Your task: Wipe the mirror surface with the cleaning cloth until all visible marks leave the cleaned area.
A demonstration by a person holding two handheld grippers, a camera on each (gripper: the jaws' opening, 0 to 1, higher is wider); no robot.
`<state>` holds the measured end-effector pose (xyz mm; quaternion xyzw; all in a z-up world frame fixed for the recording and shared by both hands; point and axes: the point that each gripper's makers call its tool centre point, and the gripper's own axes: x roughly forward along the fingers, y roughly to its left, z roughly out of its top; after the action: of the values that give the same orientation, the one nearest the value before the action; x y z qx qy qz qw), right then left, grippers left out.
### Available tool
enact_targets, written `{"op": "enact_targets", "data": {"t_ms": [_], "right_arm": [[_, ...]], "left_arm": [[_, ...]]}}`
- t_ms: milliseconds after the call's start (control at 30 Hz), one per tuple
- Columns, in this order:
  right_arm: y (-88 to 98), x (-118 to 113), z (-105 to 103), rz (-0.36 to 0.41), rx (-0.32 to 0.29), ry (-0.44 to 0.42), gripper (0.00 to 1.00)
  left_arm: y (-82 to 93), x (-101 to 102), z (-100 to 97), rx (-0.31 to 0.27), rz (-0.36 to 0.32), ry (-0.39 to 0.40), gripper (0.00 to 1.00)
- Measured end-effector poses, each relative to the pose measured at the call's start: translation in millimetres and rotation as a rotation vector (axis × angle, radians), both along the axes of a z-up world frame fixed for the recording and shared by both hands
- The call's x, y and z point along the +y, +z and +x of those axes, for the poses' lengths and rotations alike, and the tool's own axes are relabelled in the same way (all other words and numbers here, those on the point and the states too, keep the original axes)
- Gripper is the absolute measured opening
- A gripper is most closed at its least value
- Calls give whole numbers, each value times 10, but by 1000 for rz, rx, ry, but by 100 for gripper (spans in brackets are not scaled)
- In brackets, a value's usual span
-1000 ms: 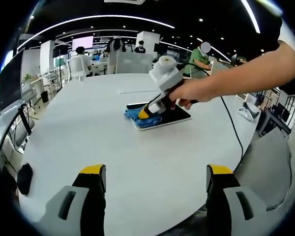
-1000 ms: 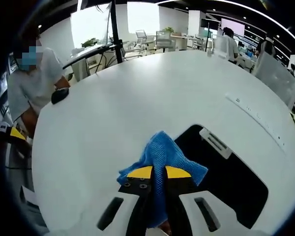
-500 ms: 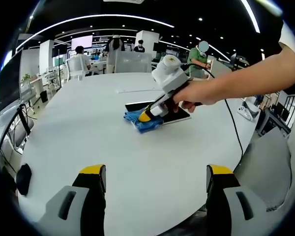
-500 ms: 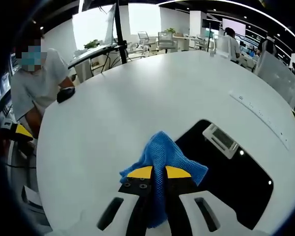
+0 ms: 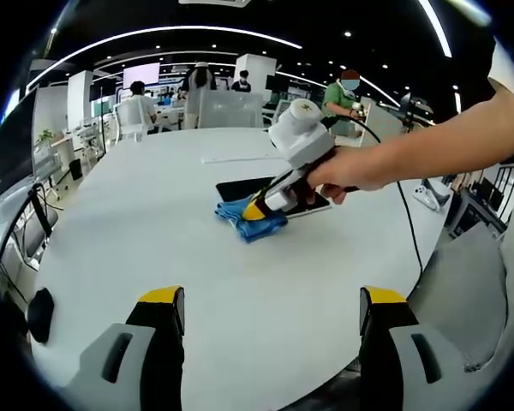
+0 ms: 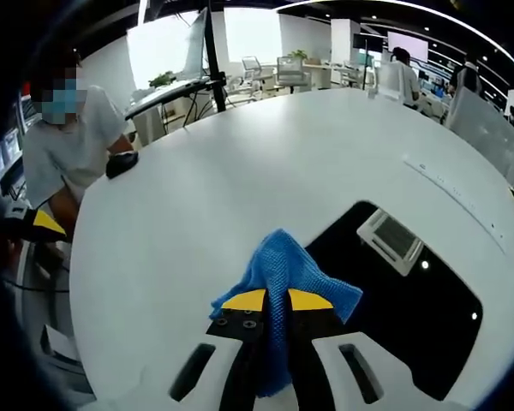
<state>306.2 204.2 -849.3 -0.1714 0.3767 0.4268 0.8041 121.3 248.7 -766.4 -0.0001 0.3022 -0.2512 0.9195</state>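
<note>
Mirror (image 6: pixel 394 300) lies flat and dark on the white surface (image 6: pixel 265 171), reflecting ceiling lights, and compared with a second ago the cleaning cloth (image 6: pixel 284 274) has slid off its near-left corner: in the left gripper view the blue cloth (image 5: pixel 250 218) now sits mostly on the bare surface (image 5: pixel 154 231) just beside the mirror (image 5: pixel 248 186), where earlier it lay on the glass. At the left of that view the left gripper (image 5: pixel 272 318) hangs low over the surface edge with its yellow-tipped jaws spread wide and empty, unchanged from the earlier frames. Further right, the right gripper (image 5: pixel 255 211), gripped by a person's hand (image 5: pixel 347 171), presses down on the cloth. In the right gripper view the right gripper (image 6: pixel 277 301) has its jaws closed tight on a fold of the blue cloth, the rest bunching ahead of the tips. A small black object (image 6: pixel 122 163) rests near the surface's far left edge. Around it is an open office with desks, chairs, screens and several people standing or seated in the background.
</note>
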Motion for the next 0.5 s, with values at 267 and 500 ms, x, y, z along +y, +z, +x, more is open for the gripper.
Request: {"op": "enact_targets", "data": {"t_ms": [267, 500], "right_arm": [[5, -11, -51, 1, 6, 5, 3], [34, -28, -74, 6, 10, 14, 3]], "left_arm": [[24, -2, -19, -1, 4, 0, 85], [27, -11, -27, -1, 6, -4, 85]]}}
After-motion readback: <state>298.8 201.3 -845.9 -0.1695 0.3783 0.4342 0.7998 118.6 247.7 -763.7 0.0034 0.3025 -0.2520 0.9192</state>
